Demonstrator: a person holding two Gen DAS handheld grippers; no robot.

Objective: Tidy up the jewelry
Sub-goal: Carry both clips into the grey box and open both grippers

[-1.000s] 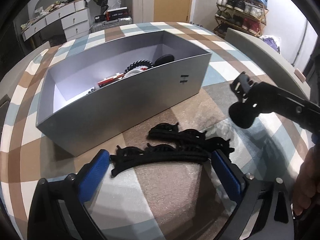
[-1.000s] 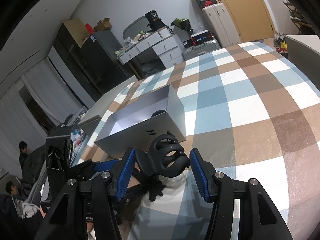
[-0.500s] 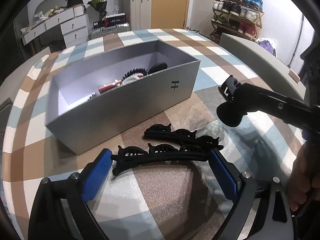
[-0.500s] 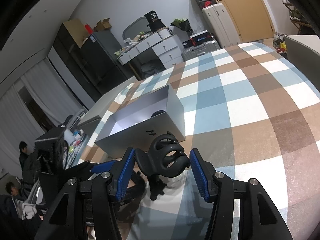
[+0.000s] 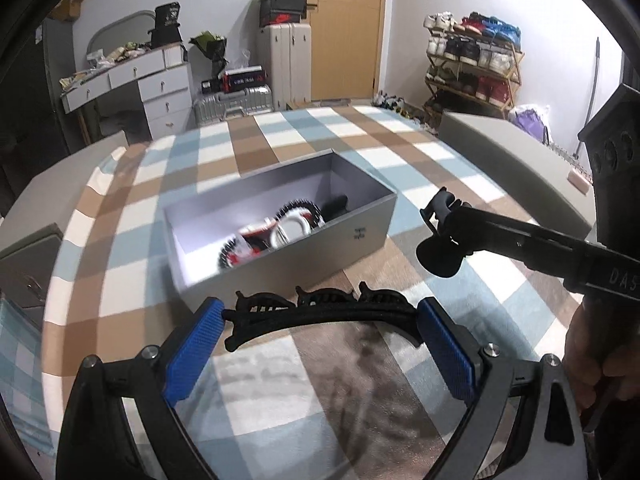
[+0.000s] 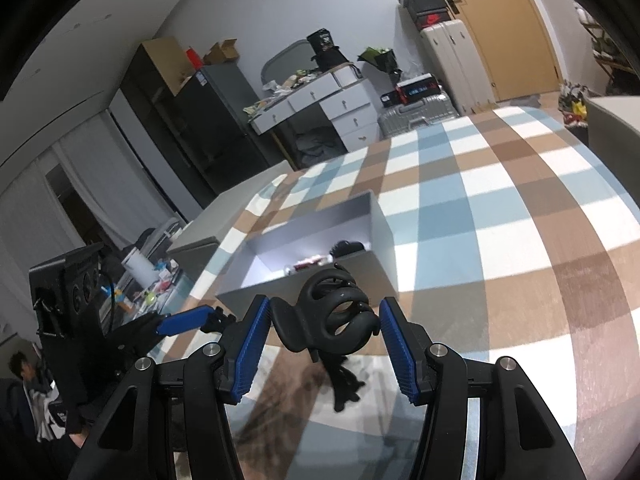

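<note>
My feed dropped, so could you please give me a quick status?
Left gripper clamps long black hair clip. Right gripper clamps round black claw clip. Open grey box ahead, unobstructed.

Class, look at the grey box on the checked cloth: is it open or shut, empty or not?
Open and not empty: the grey box has no lid on, and hair accessories lie inside.

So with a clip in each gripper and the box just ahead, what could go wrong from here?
1. The left gripper holds the long clip only by its ends, so it may pivot or spring out.
2. That clip is long and could catch the wall of the box going in.
3. The right gripper with its round clip is close to the left one; they could bump over the box.
</note>
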